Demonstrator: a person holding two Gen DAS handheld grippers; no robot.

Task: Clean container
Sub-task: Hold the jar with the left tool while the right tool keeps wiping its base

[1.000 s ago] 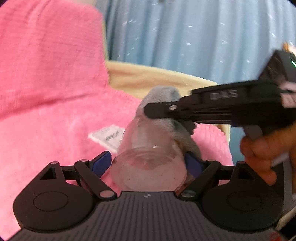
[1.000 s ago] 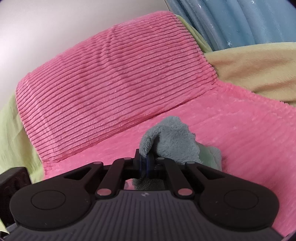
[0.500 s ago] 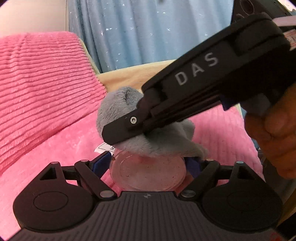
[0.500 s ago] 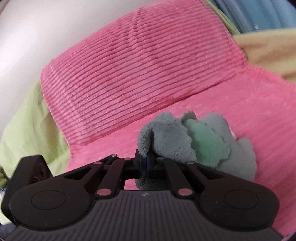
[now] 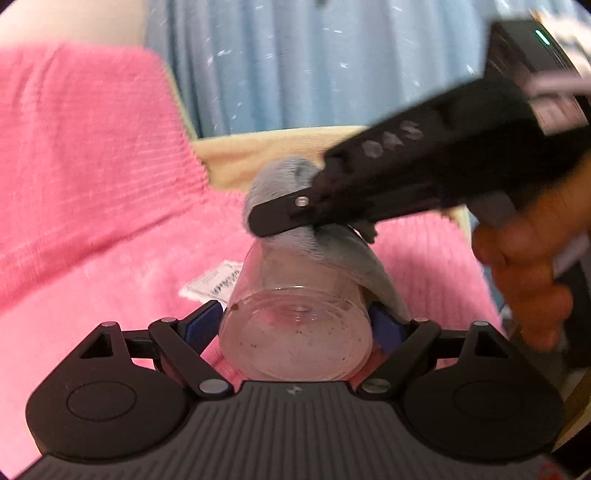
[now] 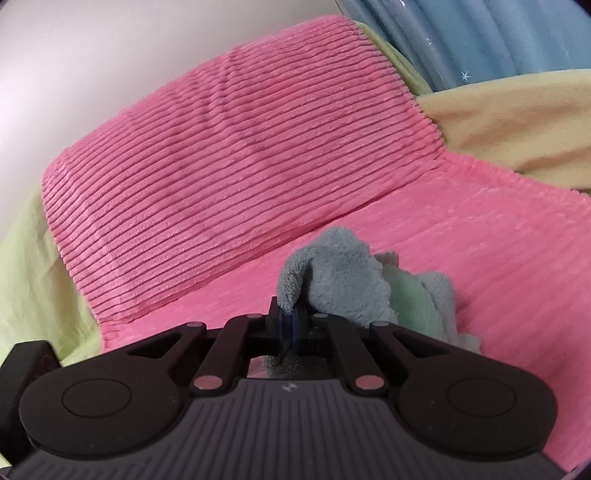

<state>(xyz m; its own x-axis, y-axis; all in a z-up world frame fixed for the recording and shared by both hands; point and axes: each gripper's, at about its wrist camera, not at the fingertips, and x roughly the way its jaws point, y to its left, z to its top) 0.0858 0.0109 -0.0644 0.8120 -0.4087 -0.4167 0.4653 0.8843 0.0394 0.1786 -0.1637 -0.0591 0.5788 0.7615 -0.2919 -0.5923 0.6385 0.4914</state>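
The left gripper (image 5: 295,325) has its blue-padded fingers (image 5: 201,325) clamped on the sides of a clear plastic container (image 5: 295,332), which lies on its side with its round base facing the left wrist camera and its mouth pointing away. The container is see-through, with a slightly cloudy wall, a ringed base and a few small brown specks scattered on the bottom and near the left edge. It is held above a pink ribbed blanket (image 5: 92,184), where a white fabric label (image 5: 212,284) shows just left of it. The right gripper (image 5: 284,218), held in a person's hand (image 5: 532,280), reaches in from the right with its fingers together, pinching a grey fluffy cloth (image 5: 343,254). The cloth bunches at the far mouth of the container and drapes down its right side, touching the wall. In the right wrist view the same gripper (image 6: 291,325) pinches the cloth (image 6: 340,277), which shows a pale green face (image 6: 410,299) on its right fold. Behind lie a pink ribbed cushion (image 6: 229,147), a yellow-green sheet (image 6: 517,122) and a blue curtain (image 6: 498,33) with small stars.
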